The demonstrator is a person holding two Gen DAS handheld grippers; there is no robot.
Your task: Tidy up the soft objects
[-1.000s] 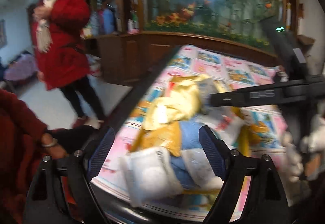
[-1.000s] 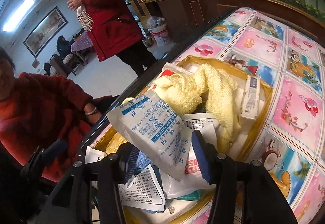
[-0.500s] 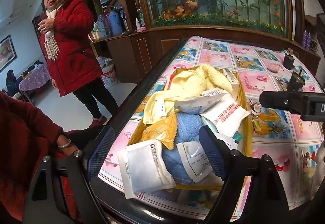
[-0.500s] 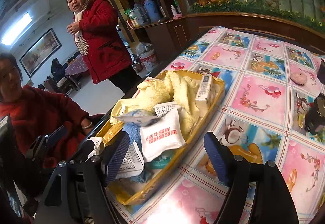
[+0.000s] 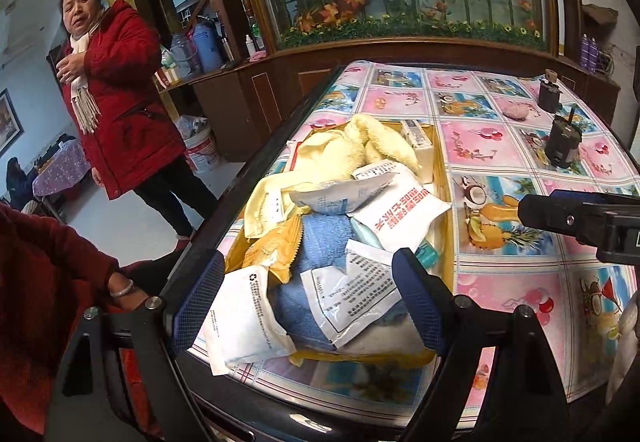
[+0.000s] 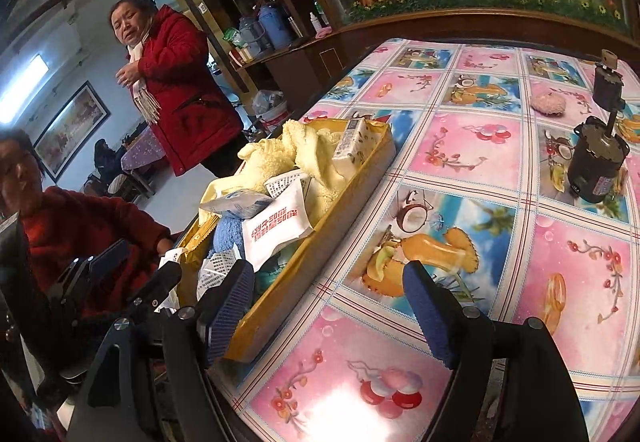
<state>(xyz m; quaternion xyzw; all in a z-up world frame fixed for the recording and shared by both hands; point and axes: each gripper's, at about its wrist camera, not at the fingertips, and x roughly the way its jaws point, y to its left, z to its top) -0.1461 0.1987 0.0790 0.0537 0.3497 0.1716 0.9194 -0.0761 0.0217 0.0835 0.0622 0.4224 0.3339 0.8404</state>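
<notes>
Several packets: we see white sachets (image 5: 362,292) heaped over towels, hiding most of the blue towel (image 5: 320,238).
Tray (image 6: 320,238): near-left table (image 6: 472,161) edge; base hidden.
Left gripper (image 5: 306,304): released, empty.
Right gripper (image 6: 330,312): released, empty.

**Open tablecloth right of a heaped tray**

Near-left of the table (image 5: 500,145): a yellow tray (image 6: 320,242) heaped above its rim with a cream towel (image 5: 352,149), a blue towel (image 5: 320,242) and loose white packets (image 5: 400,213), one sachet (image 5: 244,318) overhanging the near edge. Little passage into the pile from above. Right of the tray, a broad bare stretch of patterned cloth, open from near edge to mid-table. Far right: two dark motor-like cylinders (image 6: 596,169) and a pink puff (image 6: 548,103), well apart. Beyond the left edge, two bystanders (image 5: 120,101) close by.
</notes>
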